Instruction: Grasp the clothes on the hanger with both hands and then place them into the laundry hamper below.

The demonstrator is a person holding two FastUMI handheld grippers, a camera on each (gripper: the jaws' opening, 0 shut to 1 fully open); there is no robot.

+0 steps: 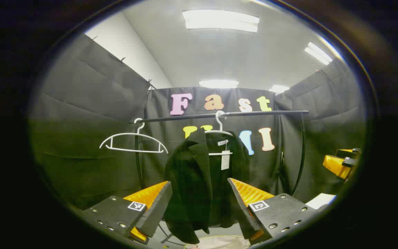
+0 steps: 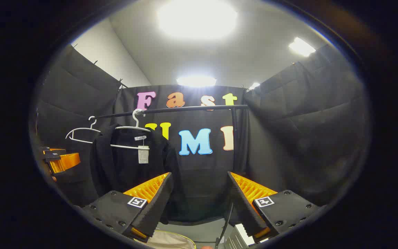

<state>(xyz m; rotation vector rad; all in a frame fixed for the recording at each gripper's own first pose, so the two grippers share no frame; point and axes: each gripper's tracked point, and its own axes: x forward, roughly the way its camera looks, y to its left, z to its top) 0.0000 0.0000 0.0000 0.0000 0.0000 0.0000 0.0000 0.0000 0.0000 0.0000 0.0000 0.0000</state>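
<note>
1. Left gripper view: the left gripper (image 1: 199,204) gapes wide, holding nothing; the dark jacket (image 1: 202,180) hangs on its white hanger (image 1: 219,133) at twelve o'clock, framed between the fingers. Approach step; next, close in.
2. Right gripper view: the right gripper (image 2: 199,202), wide and empty, must swing toward ten o'clock; the hamper (image 2: 171,242) rim lies at six.

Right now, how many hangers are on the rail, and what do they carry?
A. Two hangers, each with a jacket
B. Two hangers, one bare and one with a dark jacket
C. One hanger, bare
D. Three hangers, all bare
B: on the black rail, a bare white hanger hangs beside a second white hanger that carries the dark jacket with its tag.
</note>
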